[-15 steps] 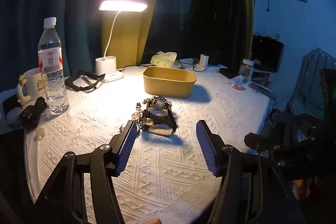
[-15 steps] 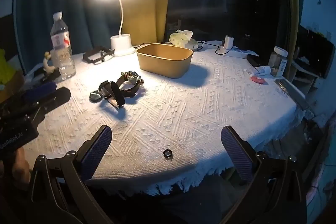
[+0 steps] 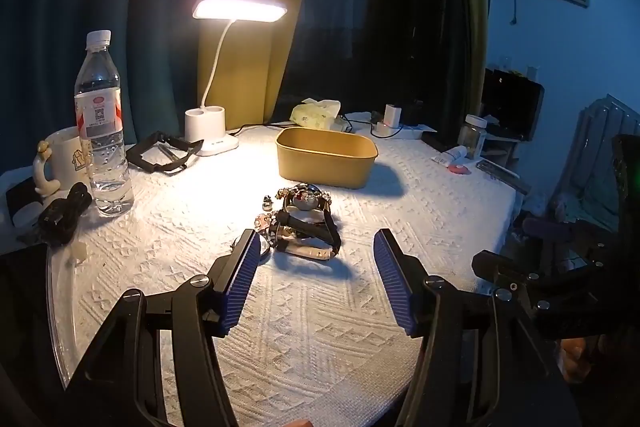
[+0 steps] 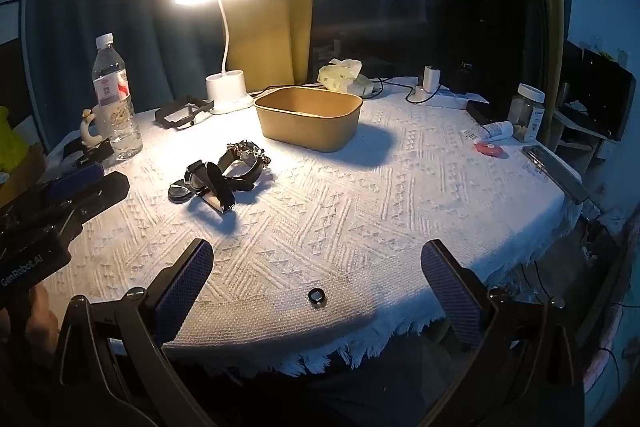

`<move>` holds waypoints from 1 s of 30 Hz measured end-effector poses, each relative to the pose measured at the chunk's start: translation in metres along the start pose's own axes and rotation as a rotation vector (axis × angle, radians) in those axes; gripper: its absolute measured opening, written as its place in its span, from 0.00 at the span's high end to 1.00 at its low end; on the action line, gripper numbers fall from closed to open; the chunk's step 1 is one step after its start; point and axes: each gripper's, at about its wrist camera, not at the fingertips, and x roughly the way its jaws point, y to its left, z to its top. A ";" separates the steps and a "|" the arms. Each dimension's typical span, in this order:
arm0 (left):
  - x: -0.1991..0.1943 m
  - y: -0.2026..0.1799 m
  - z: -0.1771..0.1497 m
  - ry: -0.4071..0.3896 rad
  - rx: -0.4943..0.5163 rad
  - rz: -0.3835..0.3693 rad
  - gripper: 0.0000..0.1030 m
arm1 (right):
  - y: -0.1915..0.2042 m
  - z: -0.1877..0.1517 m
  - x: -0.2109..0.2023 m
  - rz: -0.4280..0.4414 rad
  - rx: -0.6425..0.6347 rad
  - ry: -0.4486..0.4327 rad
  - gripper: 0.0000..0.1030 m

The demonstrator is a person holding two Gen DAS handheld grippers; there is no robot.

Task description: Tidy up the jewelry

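Through the left wrist camera, the left tongs [image 3: 314, 257] are being held wide apart with nothing between the blue pads. Compared with half a second ago, almost nothing is being shown as changed: the jewelry pile [image 3: 304, 221] of watches and a beaded bracelet is lying just beyond the fingertips, with the left fingertip overlapping a small round piece at its edge. The yellow box [image 3: 326, 157] is standing farther back on the tabletop [image 3: 320, 327], under the lamp [image 3: 239, 9]. A pause before the first grasp is being suggested.

Through the right wrist camera, the right tongs [image 4: 318, 269] are likewise being held fully apart and empty. A small dark ring [image 4: 316, 297] is being framed between the fingers, near the fringed edge of the tabletop, well apart from the pile. The framing is matching the earlier one, so no piece is judged to be sorted yet.
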 end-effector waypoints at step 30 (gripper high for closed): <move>0.003 -0.005 -0.002 0.006 0.007 -0.004 0.40 | -0.003 0.001 0.000 -0.008 0.004 0.002 0.01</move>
